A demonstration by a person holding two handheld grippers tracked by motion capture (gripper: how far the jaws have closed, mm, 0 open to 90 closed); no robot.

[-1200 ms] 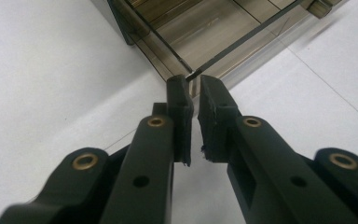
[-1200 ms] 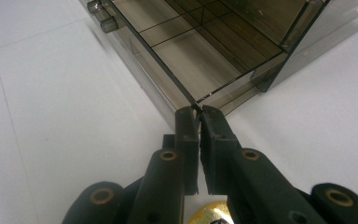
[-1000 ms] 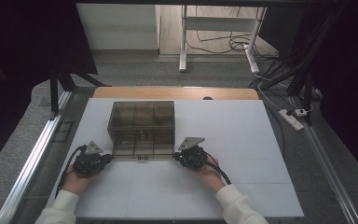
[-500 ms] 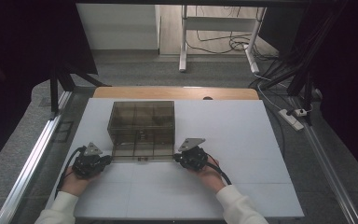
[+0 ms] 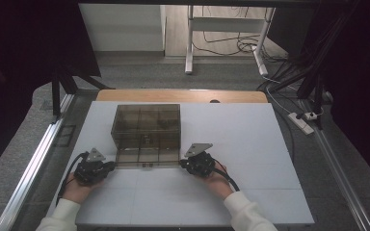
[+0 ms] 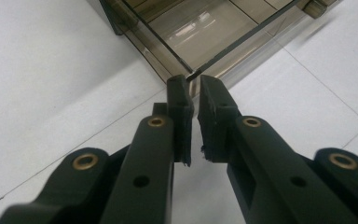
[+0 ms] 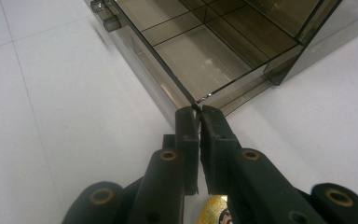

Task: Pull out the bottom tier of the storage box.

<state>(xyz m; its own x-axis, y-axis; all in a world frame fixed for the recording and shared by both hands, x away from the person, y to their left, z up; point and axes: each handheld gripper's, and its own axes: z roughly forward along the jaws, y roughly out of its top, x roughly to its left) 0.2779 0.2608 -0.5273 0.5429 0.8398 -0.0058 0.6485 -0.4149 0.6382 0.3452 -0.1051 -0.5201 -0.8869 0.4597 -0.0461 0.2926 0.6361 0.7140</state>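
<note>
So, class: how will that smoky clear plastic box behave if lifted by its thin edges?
The box looks stiff and light, being thin-walled. Its glossy edge may slip from narrow jaws. Held only at two front corners by left gripper and right gripper, it may tilt.

The tabletop (image 5: 250, 159) is white, crossed by thin grey seam lines, with a tan wooden strip (image 5: 183, 95) along its far edge. The box (image 5: 147, 132) is smoky, see-through brown, its dividers a darker brown. The left gripper (image 6: 193, 84) and right gripper (image 7: 199, 112) are matt black with brass-coloured rivets; each carries a grey plate in the high view. A gold, glittery spot (image 7: 212, 210) shows under the right gripper. The sleeves (image 5: 243, 211) are white. The floor (image 5: 24, 144) is grey.
</note>
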